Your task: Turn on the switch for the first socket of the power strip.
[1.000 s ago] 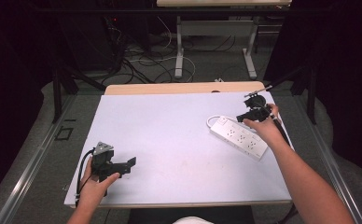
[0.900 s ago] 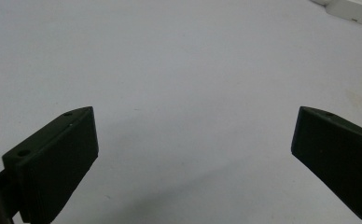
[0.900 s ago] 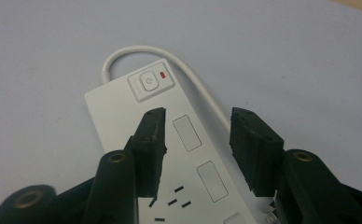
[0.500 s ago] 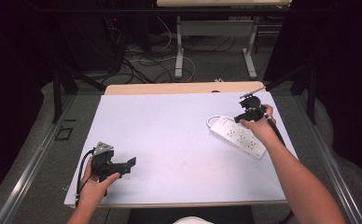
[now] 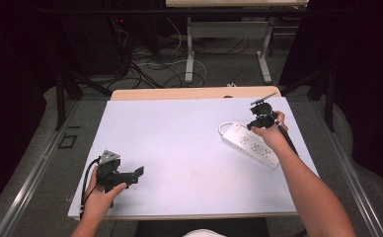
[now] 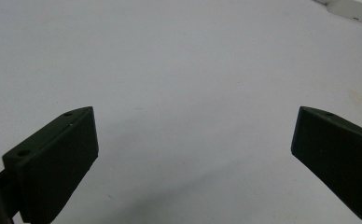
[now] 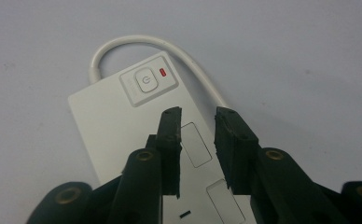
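White plastic power strip (image 5: 251,146) lay at the right side of the pale tabletop (image 5: 179,143), its cord (image 7: 137,43) looping behind the switch end. One strip, one power button (image 7: 144,80) and one red indicator (image 7: 163,72) were counted. The right tool (image 7: 198,121) hung just over the strip near the button, its jaws having just been narrowing, a small gap between them and nothing gripped. The step in hand appeared to be lining up on the button; the next move would call for a short advance and downward press. The left tool (image 6: 193,140) rested released and empty at the near left.
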